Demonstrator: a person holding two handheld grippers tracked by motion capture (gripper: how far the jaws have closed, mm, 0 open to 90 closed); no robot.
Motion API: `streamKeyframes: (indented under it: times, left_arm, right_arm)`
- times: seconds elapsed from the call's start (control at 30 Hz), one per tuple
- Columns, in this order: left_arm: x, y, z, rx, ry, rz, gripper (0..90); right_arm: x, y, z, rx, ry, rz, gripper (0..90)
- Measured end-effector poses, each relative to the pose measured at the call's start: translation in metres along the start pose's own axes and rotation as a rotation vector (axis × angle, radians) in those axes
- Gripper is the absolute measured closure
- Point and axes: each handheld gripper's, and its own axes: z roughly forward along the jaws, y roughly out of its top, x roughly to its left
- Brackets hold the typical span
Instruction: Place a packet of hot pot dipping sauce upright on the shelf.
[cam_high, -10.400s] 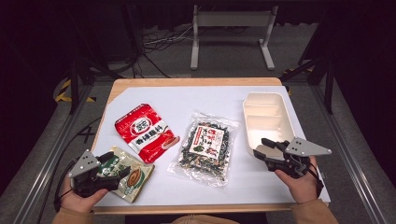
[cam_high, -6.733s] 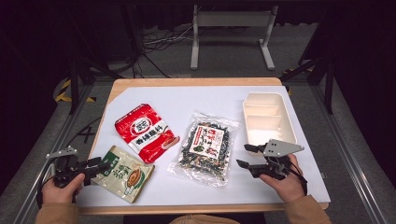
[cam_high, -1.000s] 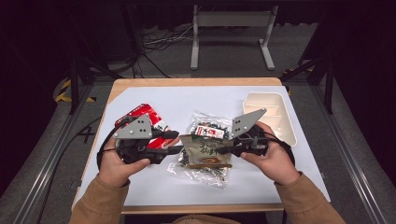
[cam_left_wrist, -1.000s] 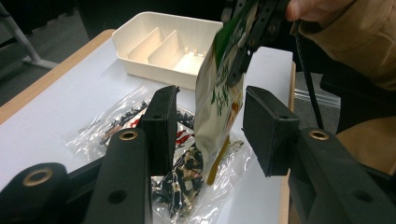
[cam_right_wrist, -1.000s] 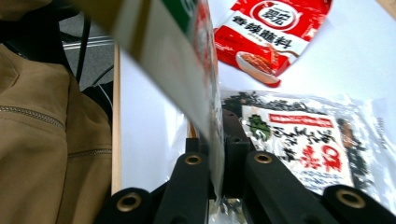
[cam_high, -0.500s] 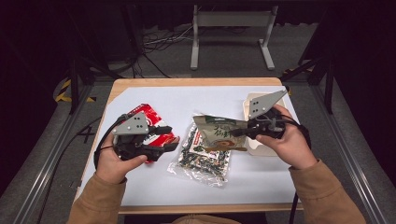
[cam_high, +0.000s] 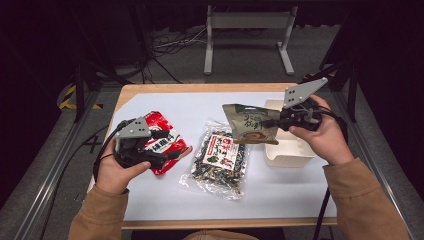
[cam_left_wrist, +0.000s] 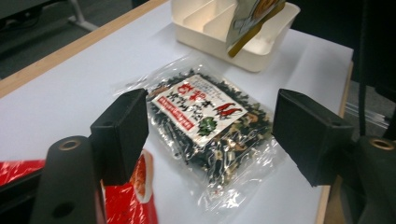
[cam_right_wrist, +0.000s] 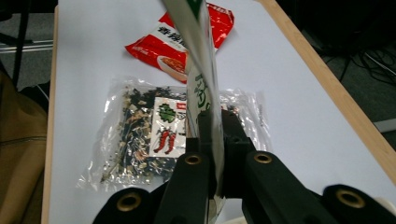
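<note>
The green snack pouch (cam_high: 251, 124) is held in the air by the right gripper (cam_high: 280, 120), whose jaws are closed fully on the pouch's right-hand edge; in the right gripper view the thin pouch (cam_right_wrist: 198, 60) is seen edge-on, pinched between the two pads and extending straight away from them. The pouch is carried at the left rim of the white divided tray (cam_high: 290, 150), partly over the tray's near-left corner and partly over the table (cam_high: 200, 107). From the jaws the pouch extends to the left, away from the tray, so the tray lies on the hand's side of the jaws rather than beyond the pouch; it is judged that the placing move turns on this, since the free end must be brought rightward over a compartment. The pouch's long axis appears roughly level and crosswise to the tray's length, though the high view is too coarse for this to be confirmed. The right hand is plainly the nearer to the tray. The left gripper (cam_high: 162, 145) is held low over the red noodle packet (cam_high: 165, 142), well apart from the tray; its jaws have just been opening and stand wide with nothing between the pads. In the left gripper view the clear seaweed bag (cam_left_wrist: 210, 121) lies flat on the table ahead of the open jaws, untouched.
</note>
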Motion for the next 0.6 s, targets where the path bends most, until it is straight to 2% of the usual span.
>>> streamKeyframes:
  times: [0.2, 0.33, 0.4, 0.5, 0.6]
  left_arm:
    - [0.01, -0.007, 0.0, 0.003, 0.025, -0.034, 26.6]
    - [0.017, -0.011, -0.001, -0.013, 0.033, -0.05, 26.3]
    - [0.02, -0.013, 0.001, -0.024, 0.036, -0.053, 25.9]
    - [0.025, -0.016, 0.002, -0.03, 0.063, -0.048, 25.7]
    - [0.028, -0.018, 0.002, -0.028, 0.074, -0.067, 24.5]
  right_arm:
    - [-0.016, -0.008, -0.009, -0.007, -0.037, 0.01, 89.3]
    - [-0.028, -0.015, -0.014, -0.016, -0.059, 0.022, 89.3]
    - [-0.034, -0.017, -0.016, -0.016, -0.073, 0.027, 89.3]
    - [-0.042, -0.02, -0.021, -0.023, -0.091, 0.038, 89.3]
    - [-0.048, -0.021, -0.025, -0.025, -0.103, 0.042, 89.3]
